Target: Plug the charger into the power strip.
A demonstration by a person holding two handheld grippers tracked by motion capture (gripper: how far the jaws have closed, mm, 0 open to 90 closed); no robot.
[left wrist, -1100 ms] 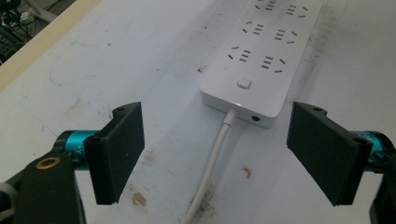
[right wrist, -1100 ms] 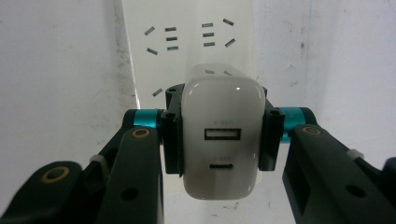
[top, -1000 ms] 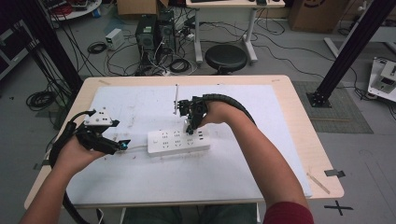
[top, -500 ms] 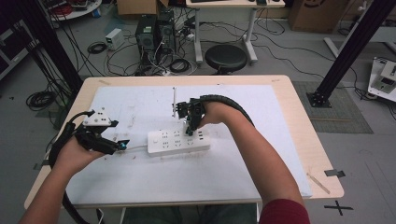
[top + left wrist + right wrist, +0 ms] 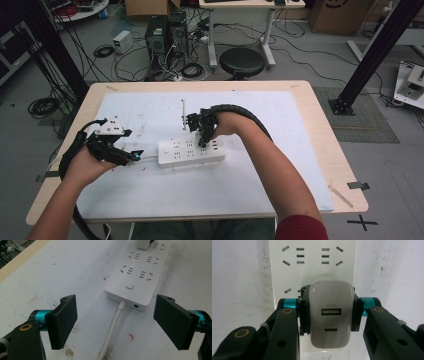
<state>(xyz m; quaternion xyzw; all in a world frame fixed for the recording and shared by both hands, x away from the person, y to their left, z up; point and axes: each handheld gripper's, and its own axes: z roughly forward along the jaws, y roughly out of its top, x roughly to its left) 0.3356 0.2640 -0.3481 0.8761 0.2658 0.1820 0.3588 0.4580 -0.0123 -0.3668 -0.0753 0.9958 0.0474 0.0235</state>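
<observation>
Right gripper (image 5: 329, 315) clamped charger (image 5: 330, 315) over strip (image 5: 190, 152), plugging in; left gripper (image 5: 117, 322) wide open near cord end. Next: press straight down.

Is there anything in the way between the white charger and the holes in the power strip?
Nothing visible. The right gripper is shut on the white charger, directly over the power strip. Whether it is plugged in cannot be told. The left gripper waits open at the strip's cord end, well away.

even bright light, soft shadows; high view slightly soft.
</observation>
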